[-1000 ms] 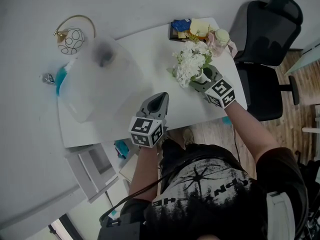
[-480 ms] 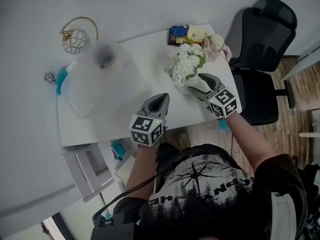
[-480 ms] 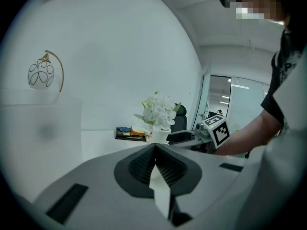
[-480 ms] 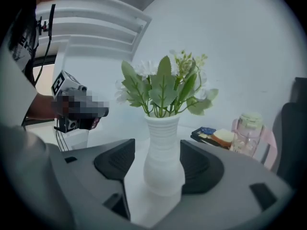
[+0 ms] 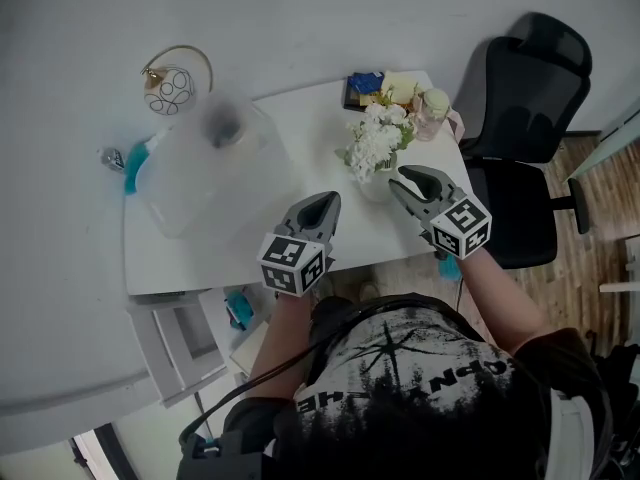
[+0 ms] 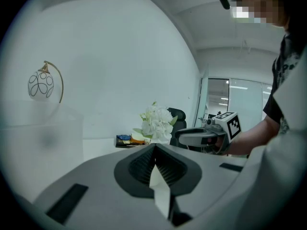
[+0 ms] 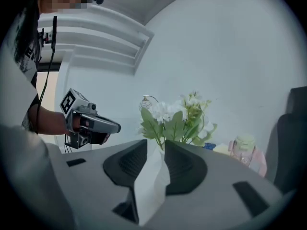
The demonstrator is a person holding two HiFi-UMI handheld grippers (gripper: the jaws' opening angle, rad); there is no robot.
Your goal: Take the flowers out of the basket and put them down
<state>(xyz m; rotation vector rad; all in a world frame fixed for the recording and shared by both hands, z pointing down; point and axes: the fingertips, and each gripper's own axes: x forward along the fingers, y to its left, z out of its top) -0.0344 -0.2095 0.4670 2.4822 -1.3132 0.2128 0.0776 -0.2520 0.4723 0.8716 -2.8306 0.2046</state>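
Note:
A bunch of white flowers [image 5: 375, 138] with green leaves stands upright on the white table [image 5: 300, 118], its foot in a small white holder [image 5: 375, 181]. My right gripper [image 5: 398, 178] sits just right of and nearer than it, apart from it. Its jaws are closing with nothing between them. In the right gripper view the flowers [image 7: 177, 114] rise just beyond the jaw tips [image 7: 162, 145]. My left gripper [image 5: 330, 200] hovers at the table's near edge, shut and empty. It faces the flowers [image 6: 156, 121] and the right gripper [image 6: 180, 137].
A translucent plastic bin [image 5: 200, 163] takes up the table's left part. A pink lidded cup [image 5: 435, 108] and snack packs [image 5: 375, 86] lie at the far right corner. A black office chair [image 5: 520, 98] stands to the right. A round wire ornament [image 5: 170, 83] is at the far left.
The right gripper has let go of the flowers' foot and drawn back toward me, its jaws narrowing. The flowers stay standing on the table. The left gripper has hardly moved.

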